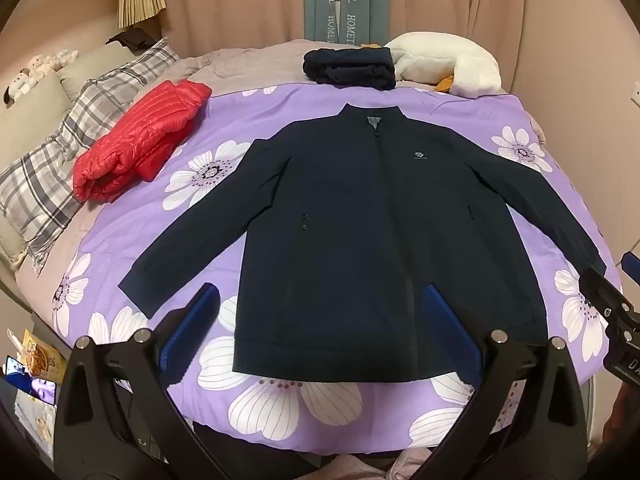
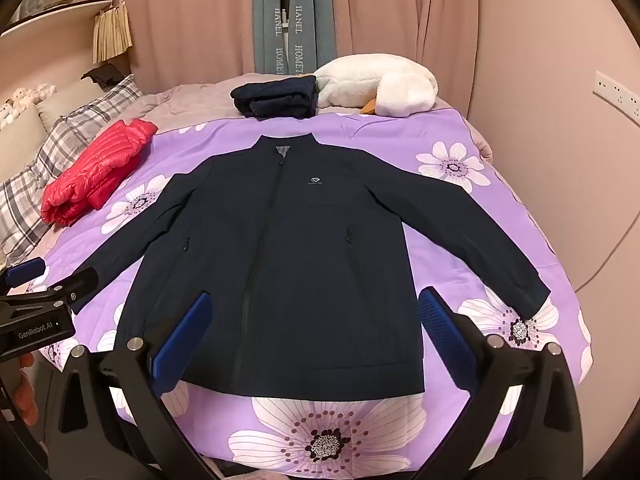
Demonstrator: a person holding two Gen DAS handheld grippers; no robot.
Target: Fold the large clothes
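A dark navy zip jacket [image 1: 360, 216] lies flat, front up, sleeves spread, on the purple flowered bedspread [image 1: 224, 128]; it also shows in the right wrist view [image 2: 288, 248]. My left gripper [image 1: 320, 332] is open and empty, hovering above the jacket's hem. My right gripper [image 2: 312, 336] is open and empty, also above the hem. The right gripper's body shows at the right edge of the left wrist view [image 1: 616, 312]. The left gripper's body shows at the left edge of the right wrist view [image 2: 40, 308].
A folded red puffer jacket [image 1: 140, 140] lies at the left. A folded dark garment [image 1: 350, 68] and a white plush toy [image 1: 448, 62] lie at the far edge. Plaid pillows [image 1: 52, 164] lie at the left. Curtains hang behind.
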